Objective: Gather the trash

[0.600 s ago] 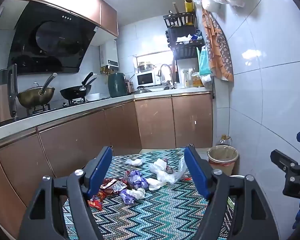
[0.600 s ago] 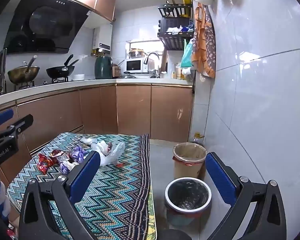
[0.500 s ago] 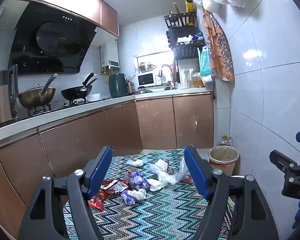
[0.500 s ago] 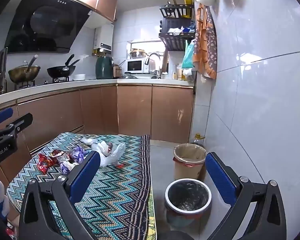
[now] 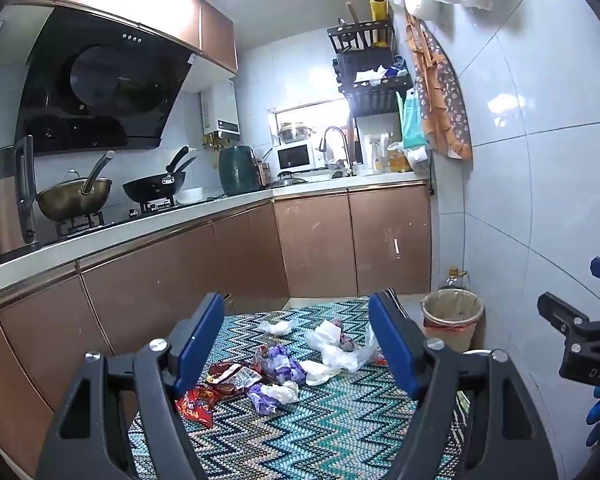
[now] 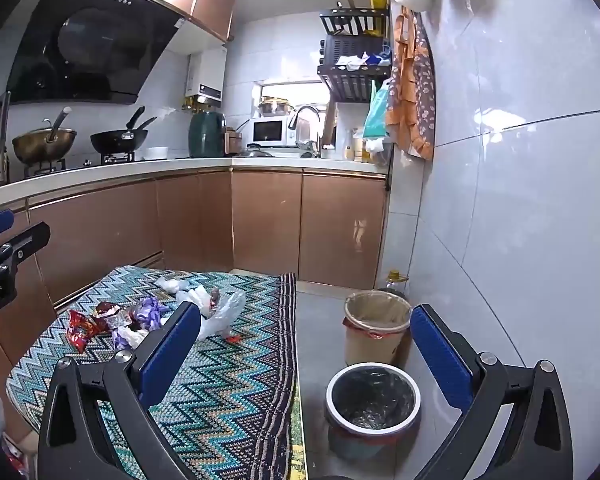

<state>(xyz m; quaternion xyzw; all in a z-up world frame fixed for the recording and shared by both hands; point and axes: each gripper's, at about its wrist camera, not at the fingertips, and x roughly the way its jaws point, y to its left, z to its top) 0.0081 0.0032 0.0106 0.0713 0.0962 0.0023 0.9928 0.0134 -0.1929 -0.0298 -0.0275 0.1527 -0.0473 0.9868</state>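
Trash lies on a zigzag-patterned cloth [image 5: 340,432]: red snack wrappers [image 5: 194,402], purple wrappers [image 5: 278,364], crumpled white tissues [image 5: 278,326] and a clear plastic bag [image 5: 350,354]. The same pile shows in the right wrist view: red wrappers [image 6: 82,328], plastic bag [image 6: 220,314]. My left gripper [image 5: 296,344] is open and empty, held above and short of the pile. My right gripper [image 6: 306,354] is open and empty, to the right, over the cloth's edge. A black-lined bin [image 6: 374,400] and a tan-lined bin [image 6: 376,328] stand on the floor.
Brown cabinets [image 5: 160,280] with a white counter run along the left and back. A tiled wall [image 6: 520,220] closes the right side. An oil bottle [image 6: 396,280] stands behind the tan-lined bin. The right gripper's side [image 5: 584,344] shows in the left wrist view.
Both views have drifted only slightly; both grippers stay open and the trash has not moved.
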